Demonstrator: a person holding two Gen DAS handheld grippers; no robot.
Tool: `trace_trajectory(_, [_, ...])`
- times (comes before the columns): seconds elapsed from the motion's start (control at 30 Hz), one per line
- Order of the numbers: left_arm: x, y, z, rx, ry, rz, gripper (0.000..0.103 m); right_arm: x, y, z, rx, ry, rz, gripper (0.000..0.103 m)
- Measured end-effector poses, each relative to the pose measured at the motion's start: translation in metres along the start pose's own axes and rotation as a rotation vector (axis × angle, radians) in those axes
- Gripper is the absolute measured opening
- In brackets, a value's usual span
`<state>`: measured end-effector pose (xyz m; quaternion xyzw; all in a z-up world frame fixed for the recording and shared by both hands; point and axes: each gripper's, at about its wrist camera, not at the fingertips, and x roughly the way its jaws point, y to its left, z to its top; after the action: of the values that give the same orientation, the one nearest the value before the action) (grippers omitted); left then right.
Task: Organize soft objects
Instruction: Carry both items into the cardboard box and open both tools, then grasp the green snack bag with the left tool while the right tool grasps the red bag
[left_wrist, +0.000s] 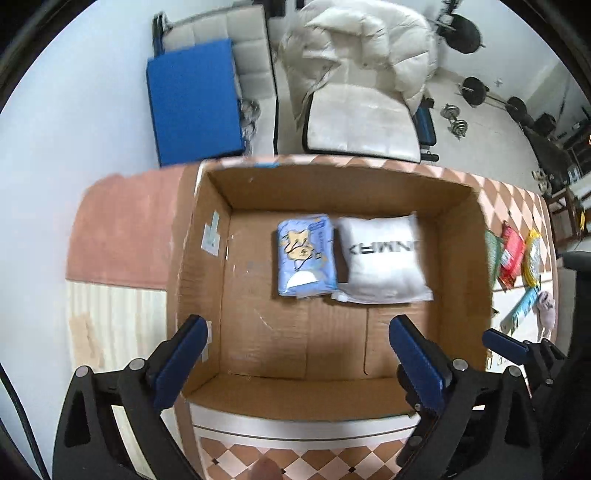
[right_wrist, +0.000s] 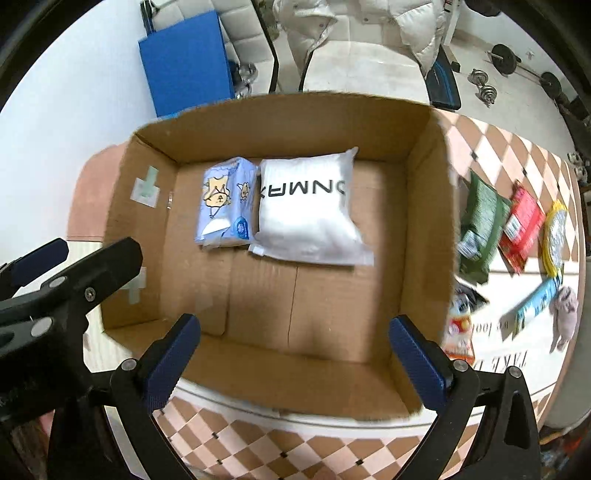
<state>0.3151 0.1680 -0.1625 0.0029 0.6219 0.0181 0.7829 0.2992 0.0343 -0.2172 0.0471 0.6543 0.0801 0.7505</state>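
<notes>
Inside, one cardboard box (right_wrist: 122, 221) holds two soft packs (right_wrist: 225, 203) (right_wrist: 306, 210).

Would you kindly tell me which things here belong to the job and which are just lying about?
Job: box, blue pack, white pillow, green bag, red bag, plush toy.
Lying about: jacket, blue mat, dumbbells.

Your table (right_wrist: 491, 147) carries an open box (right_wrist: 258, 369) at centre; to its right lie green (right_wrist: 480, 229), red (right_wrist: 522, 229) and yellow (right_wrist: 554, 236) packets.
</notes>
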Motion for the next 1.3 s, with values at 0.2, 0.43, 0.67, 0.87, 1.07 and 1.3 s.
trace_trajectory(0.2, [-0.054, -0.078, 0.008, 0.141, -0.134, 0.037, 0.101, -0.065, -0.076, -0.027, 0.130, -0.104, 0.052, 0.103])
trace_trajectory(0.43, [-0.023, -0.212, 0.045, 0.349, -0.029, 0.001, 0.101, -0.088, -0.225, -0.023, 0.400, -0.165, 0.035, 0.103])
trace_trajectory(0.67, [0.050, -0.288, 0.076, 0.421, 0.076, 0.109, 0.099, -0.003, -0.331, 0.022, 0.633, -0.051, 0.105, 0.073])
trace_trajectory(0.87, [0.083, -0.299, 0.086, 0.415, 0.111, 0.199, 0.099, 0.053, -0.356, 0.061, 0.687, -0.029, 0.105, 0.073])
trace_trajectory(1.07, [0.096, -0.305, 0.092, 0.402, 0.135, 0.200, 0.099, 0.088, -0.351, 0.084, 0.617, 0.036, 0.075, 0.065])
trace_trajectory(1.3, [0.123, -0.329, 0.082, 0.446, 0.214, 0.127, 0.099, 0.090, -0.371, 0.048, 0.496, 0.168, 0.004, 0.056])
